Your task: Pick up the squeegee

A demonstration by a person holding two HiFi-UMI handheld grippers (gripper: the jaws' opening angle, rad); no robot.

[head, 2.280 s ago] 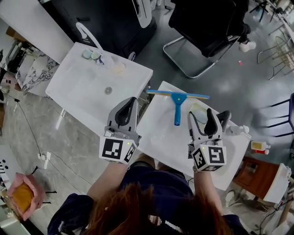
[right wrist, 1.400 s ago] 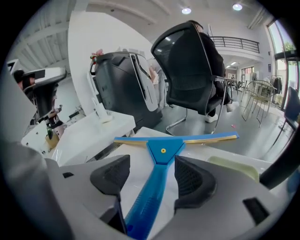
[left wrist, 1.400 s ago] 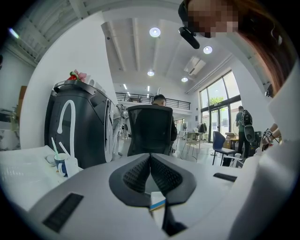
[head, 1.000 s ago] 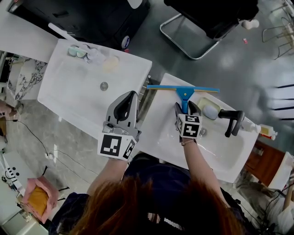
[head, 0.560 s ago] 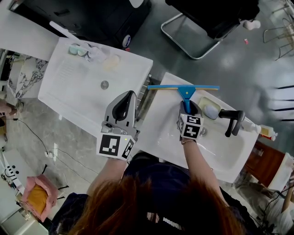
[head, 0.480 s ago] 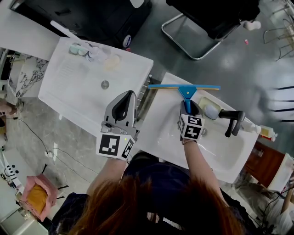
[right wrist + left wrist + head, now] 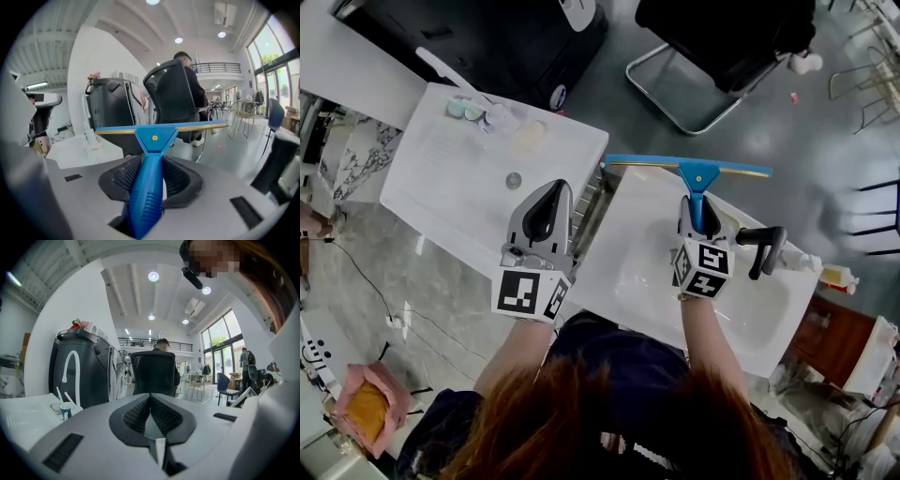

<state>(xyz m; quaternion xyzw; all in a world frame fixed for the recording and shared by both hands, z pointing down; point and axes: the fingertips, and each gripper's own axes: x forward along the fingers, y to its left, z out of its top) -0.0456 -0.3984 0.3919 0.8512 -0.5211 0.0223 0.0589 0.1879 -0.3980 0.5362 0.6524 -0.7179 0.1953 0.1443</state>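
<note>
Slip is the main risk: the squeegee [image 7: 697,178] is pinched by its handle alone in the right gripper [image 7: 697,214], so the long blade could be levered round or dropped if swung. A blade end could also be clipped on the black faucet [image 7: 756,249]. The left gripper [image 7: 549,202] is pressed together with nothing in it. The squeegee is held over the far rim of the white basin [image 7: 642,281]. A grey floor [image 7: 769,112] and a black chair [image 7: 722,37] are seen beyond.

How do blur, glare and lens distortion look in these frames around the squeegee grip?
Head view: squeegee sharp, floor near the right edge smeared. Right gripper view: heavy fisheye with dark corners, yet the handle is crisp between the pads of the right gripper. Left gripper view: same fisheye, ceiling lights blown out.
</note>
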